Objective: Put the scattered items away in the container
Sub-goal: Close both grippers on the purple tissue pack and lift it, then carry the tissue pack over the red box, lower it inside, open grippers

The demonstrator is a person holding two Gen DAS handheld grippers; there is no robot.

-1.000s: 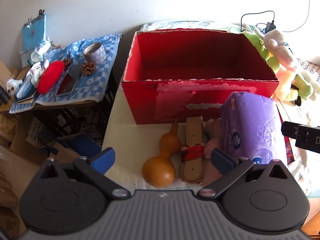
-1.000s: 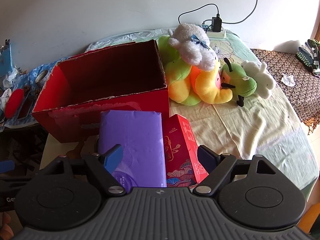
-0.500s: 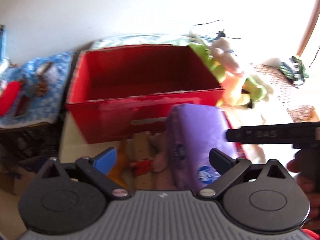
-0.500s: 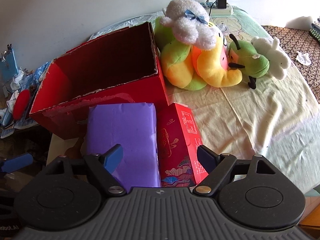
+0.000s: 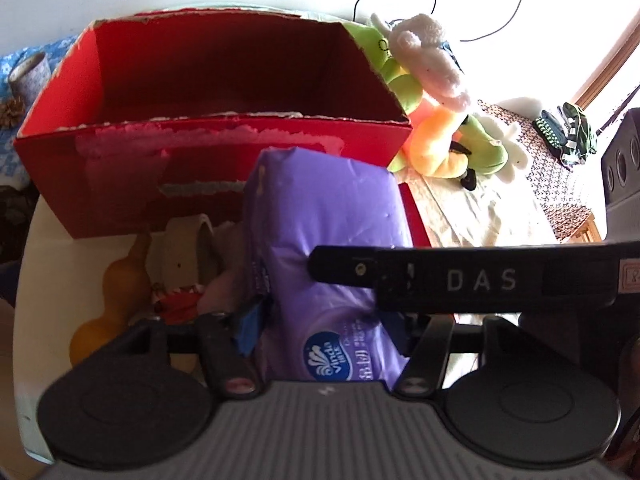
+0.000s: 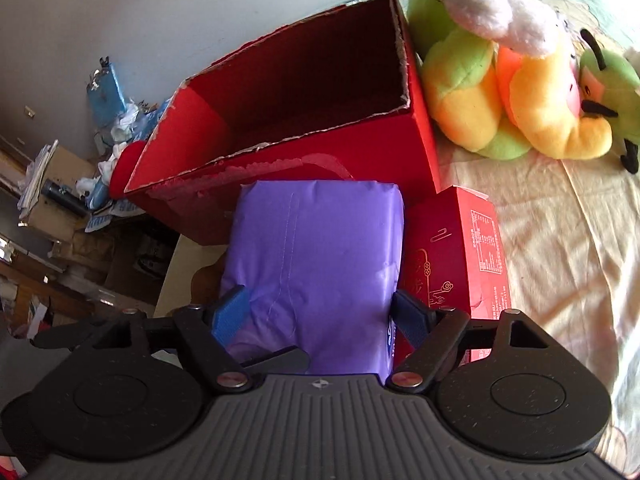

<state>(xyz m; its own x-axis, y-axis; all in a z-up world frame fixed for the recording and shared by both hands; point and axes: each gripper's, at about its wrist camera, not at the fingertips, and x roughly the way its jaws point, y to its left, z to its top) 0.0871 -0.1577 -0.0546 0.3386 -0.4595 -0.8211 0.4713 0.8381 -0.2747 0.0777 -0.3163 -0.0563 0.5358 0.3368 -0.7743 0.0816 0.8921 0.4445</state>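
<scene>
A purple tissue pack [image 5: 332,248] lies in front of the open red cardboard box [image 5: 224,132]. My left gripper [image 5: 332,332] has its fingers against both sides of the pack's near end. My right gripper [image 6: 320,312] also clamps the pack [image 6: 316,256] from its other end, blue pads pressed into the sides. The right gripper's black body [image 5: 472,280] crosses the left wrist view. An orange gourd [image 5: 108,300], a tan strap with red cord [image 5: 180,264] and a small red box [image 6: 460,256] lie beside the pack. The red box [image 6: 288,120] looks empty inside.
Plush toys [image 6: 512,80] sit right of the box on a cream cloth [image 6: 560,248]. A side table with a blue checked cloth and a cup [image 5: 28,76] stands to the left. Cluttered boxes [image 6: 52,200] lie beyond the table's left edge.
Both grippers moved in on the purple pack and closed on it. The left gripper swung right from the gourd and strap to the pack; the right gripper came closer and lower.
</scene>
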